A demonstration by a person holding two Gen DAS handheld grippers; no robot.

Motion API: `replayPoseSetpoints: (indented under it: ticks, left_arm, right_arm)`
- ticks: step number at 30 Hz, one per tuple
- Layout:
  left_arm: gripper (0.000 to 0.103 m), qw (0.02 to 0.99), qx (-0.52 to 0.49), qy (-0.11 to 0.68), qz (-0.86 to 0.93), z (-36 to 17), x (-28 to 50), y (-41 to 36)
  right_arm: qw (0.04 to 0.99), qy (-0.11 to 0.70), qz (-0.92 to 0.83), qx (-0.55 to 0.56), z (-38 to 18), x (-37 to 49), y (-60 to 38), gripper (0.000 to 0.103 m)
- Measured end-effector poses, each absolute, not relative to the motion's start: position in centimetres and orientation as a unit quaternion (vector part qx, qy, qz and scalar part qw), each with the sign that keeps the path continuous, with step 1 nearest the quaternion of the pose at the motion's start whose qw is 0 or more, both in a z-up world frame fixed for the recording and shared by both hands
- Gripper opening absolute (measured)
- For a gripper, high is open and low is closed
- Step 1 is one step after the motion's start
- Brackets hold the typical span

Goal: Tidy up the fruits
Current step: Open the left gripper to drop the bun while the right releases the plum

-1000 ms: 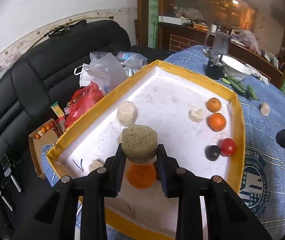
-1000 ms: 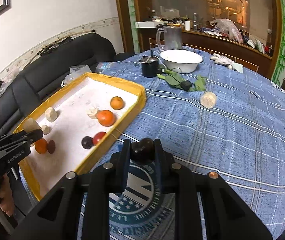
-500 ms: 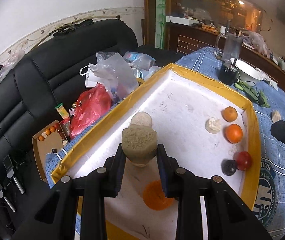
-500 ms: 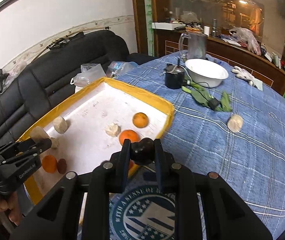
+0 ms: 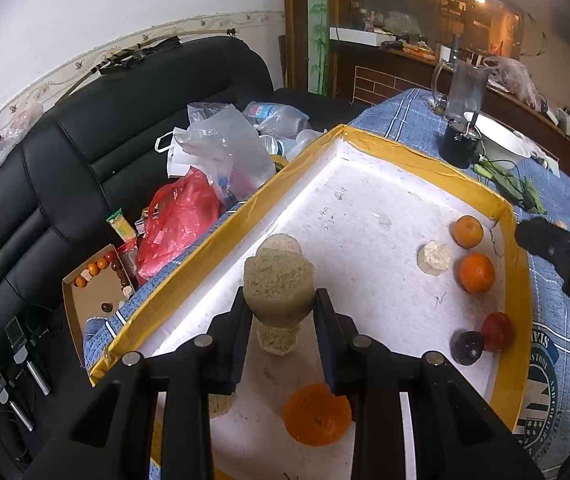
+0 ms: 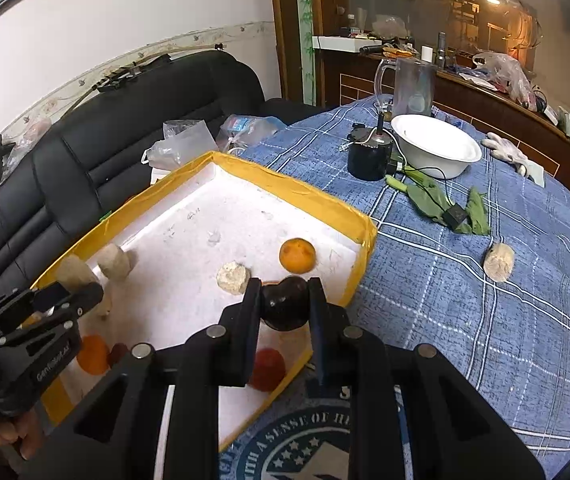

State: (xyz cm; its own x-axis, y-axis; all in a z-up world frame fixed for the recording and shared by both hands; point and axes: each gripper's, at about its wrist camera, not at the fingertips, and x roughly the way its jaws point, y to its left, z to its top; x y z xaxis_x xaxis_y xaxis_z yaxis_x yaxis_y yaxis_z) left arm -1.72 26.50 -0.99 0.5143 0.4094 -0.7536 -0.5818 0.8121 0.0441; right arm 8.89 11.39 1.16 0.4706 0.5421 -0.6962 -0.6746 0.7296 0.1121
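A white foam tray with a yellow rim (image 5: pixel 417 158) (image 6: pixel 285 184) lies on the blue checked table. My left gripper (image 5: pixel 279 300) is shut on a tan rough fruit (image 5: pixel 278 286), held above the tray's left side over two similar tan fruits (image 5: pixel 277 340). My right gripper (image 6: pixel 285 304) is shut on a dark purple fruit (image 6: pixel 286 306) above the tray's right edge. In the tray lie oranges (image 5: pixel 476 272) (image 6: pixel 297 255), a red fruit (image 5: pixel 497 331), a dark fruit (image 5: pixel 468 347), a pale fruit (image 6: pixel 232 277) and a near orange (image 5: pixel 317 414).
One tan fruit (image 6: pixel 498 262) lies loose on the tablecloth right of the tray. A white bowl (image 6: pixel 435 146), a black pot (image 6: pixel 369 158), a glass jug (image 6: pixel 411 86) and green leaves (image 6: pixel 431 198) stand behind. A black sofa with bags (image 5: pixel 189 208) is at the left.
My right gripper has carried the dark fruit left, from over the tablecloth to over the tray's right edge. My left gripper has drawn back a little with the tan fruit.
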Motion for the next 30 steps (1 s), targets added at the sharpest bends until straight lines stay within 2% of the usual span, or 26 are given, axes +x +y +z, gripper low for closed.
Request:
replayPoseSetpoints:
  ticks: [25, 27, 30]
  left_arm:
    - [0.031, 0.834, -0.125, 0.437, 0.314, -2.0, 0.1, 28.8]
    - [0.035, 0.829, -0.127, 0.441, 0.319, -2.1, 0.0, 28.8]
    - [0.052, 0.831, -0.120, 0.432, 0.329, -1.6, -0.5, 28.5]
  right_arm:
    - [0.826, 0.404, 0.377, -0.111, -1.7, 15.2, 19.4, 0.025]
    - [0.822, 0.411, 0.378, -0.111, -2.1, 15.6, 19.8, 0.026]
    - [0.815, 0.422, 0.380, -0.115, -2.7, 15.8, 20.1, 0.027]
